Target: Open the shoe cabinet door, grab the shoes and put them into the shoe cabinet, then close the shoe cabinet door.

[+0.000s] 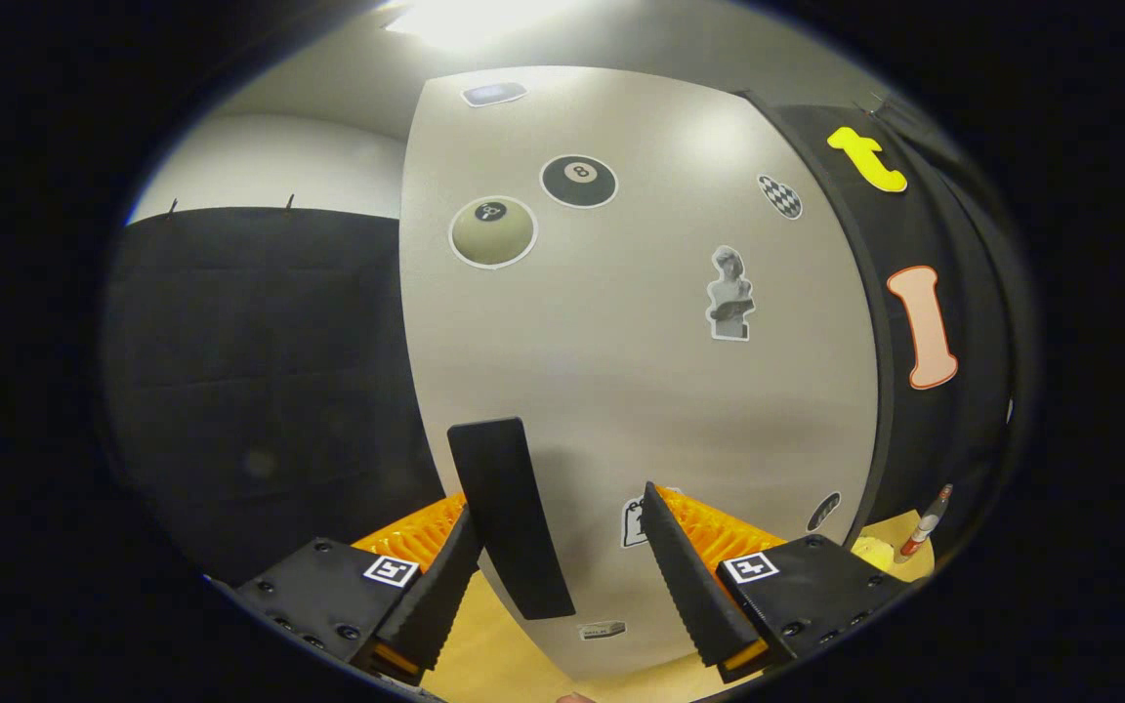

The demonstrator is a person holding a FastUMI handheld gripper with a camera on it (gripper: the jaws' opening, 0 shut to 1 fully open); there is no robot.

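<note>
Shoe cabinet door (621,322) is showing pale grey, sticker-dotted, its black handle (509,517) sitting between my spread tongs (558,576), left finger touching it

The tool (562,547) points forward, fingers parted.

We count one cabinet door (621,371) with one handle (509,517), eight stickers (579,182), and one gripper (562,557) with two parted fingers.

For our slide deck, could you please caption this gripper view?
Open gripper straddles the black bar handle of the sticker-covered pale grey cabinet door.
</note>
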